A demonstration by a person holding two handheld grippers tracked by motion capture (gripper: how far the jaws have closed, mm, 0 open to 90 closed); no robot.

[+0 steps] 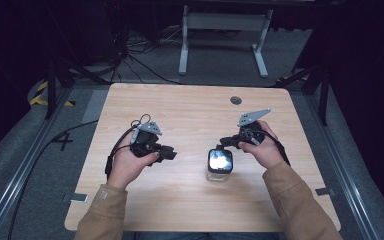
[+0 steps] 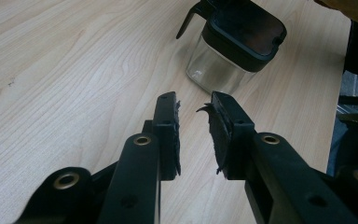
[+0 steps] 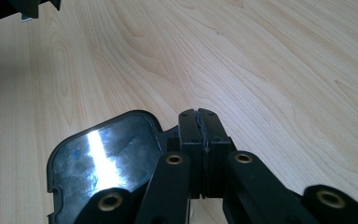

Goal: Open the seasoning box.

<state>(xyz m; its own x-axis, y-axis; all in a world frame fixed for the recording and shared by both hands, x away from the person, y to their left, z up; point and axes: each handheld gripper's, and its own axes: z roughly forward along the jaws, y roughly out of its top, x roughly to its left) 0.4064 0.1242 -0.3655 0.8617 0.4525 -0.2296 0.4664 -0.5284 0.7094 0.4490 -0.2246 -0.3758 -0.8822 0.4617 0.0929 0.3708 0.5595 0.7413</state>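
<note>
A small clear jar [image 1: 219, 172] with a black lid [image 1: 220, 160] stands on the wooden table [image 1: 190, 200], right of centre. In the left gripper view the jar [image 2: 214, 72] sits ahead and to the right of my left gripper [image 2: 193, 100], which is open with a narrow gap and nothing between its worn pads. In the high view my left gripper [image 1: 171, 153] lies low, pointing right toward the jar. My right gripper [image 1: 223, 143] sits at the jar's far edge. Its jaws [image 3: 198, 115] are shut, pad against pad, right beside the glossy lid [image 3: 102, 158]; whether they pinch a tab of the lid I cannot tell.
A round cable hole [image 1: 236, 100] sits near the table's far edge. A white frame [image 1: 225, 30] and loose cables [image 1: 130, 55] lie on the floor beyond. The table's right edge [image 2: 340, 93] runs close behind the jar in the left gripper view.
</note>
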